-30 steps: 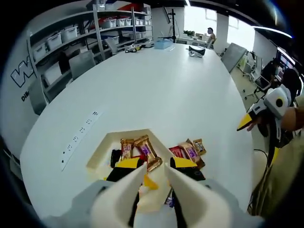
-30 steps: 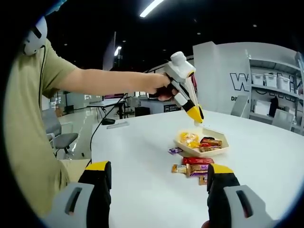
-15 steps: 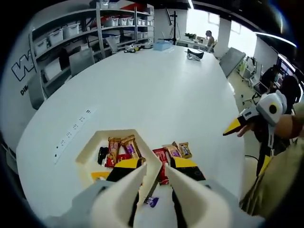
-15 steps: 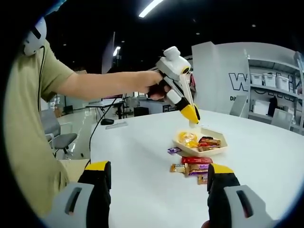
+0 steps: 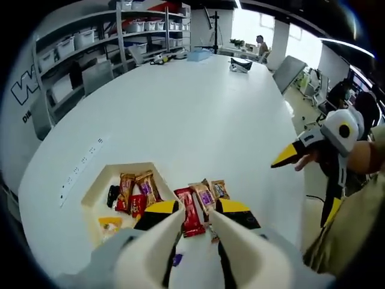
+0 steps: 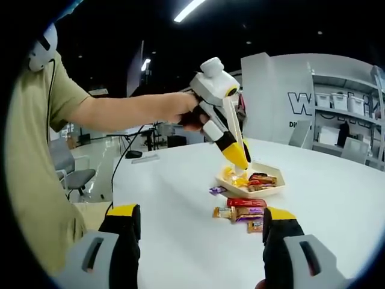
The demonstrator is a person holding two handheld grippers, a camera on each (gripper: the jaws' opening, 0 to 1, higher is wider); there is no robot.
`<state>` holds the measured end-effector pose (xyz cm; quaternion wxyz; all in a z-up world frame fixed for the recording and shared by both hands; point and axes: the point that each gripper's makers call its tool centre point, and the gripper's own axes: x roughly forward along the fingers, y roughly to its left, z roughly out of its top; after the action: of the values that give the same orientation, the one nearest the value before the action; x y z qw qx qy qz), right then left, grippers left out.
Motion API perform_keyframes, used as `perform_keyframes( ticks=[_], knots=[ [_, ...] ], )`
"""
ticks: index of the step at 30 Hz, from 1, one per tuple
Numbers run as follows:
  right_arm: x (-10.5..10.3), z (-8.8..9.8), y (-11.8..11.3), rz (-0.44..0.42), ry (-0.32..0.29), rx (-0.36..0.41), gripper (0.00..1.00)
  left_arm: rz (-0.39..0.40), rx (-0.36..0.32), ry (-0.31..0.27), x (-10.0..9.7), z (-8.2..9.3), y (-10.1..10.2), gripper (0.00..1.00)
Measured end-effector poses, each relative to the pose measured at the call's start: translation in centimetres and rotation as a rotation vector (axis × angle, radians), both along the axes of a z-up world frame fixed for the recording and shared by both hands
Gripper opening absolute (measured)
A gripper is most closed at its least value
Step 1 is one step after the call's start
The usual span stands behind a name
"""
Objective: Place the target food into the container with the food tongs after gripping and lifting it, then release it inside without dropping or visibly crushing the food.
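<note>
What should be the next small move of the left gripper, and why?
Probably lower the left gripper onto the red snack bar just ahead of its tips. Its jaws look open with nothing between them, and that bar lies on the white table beside the cream container, not in it.

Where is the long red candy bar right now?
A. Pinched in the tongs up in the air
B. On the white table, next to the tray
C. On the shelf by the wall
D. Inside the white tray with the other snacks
B. In the left gripper view the red candy bar lies flat on the table just outside the tray, among other loose wrapped snacks; the right gripper view shows it in front of the tray too.
</note>
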<state>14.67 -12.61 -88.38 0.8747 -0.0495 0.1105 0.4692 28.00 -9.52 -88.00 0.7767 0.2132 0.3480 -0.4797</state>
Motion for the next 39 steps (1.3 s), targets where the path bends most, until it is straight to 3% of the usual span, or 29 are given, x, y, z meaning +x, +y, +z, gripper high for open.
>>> perform_keyframes(
  ticks=[13, 18, 26, 39],
  knots=[
    [0.0, 0.1, -0.1, 0.000, -0.001, 0.004, 0.83, 0.009, 0.010, 0.022, -0.5, -1.6, -2.3, 0.24],
    [-0.1, 0.1, -0.1, 0.002, -0.001, 0.004, 0.83, 0.011, 0.044, 0.004, -0.5, -2.7, -2.9, 0.24],
    [-0.2, 0.2, -0.2, 0.003, 0.000, -0.001, 0.83, 0.015, 0.048, 0.019, -0.6, -3.9, -3.0, 0.24],
    [-0.1, 0.3, 0.0, 0.010, -0.002, -0.002, 0.83, 0.025, 0.052, 0.019, -0.5, -3.9, -3.1, 0.24]
  ],
)
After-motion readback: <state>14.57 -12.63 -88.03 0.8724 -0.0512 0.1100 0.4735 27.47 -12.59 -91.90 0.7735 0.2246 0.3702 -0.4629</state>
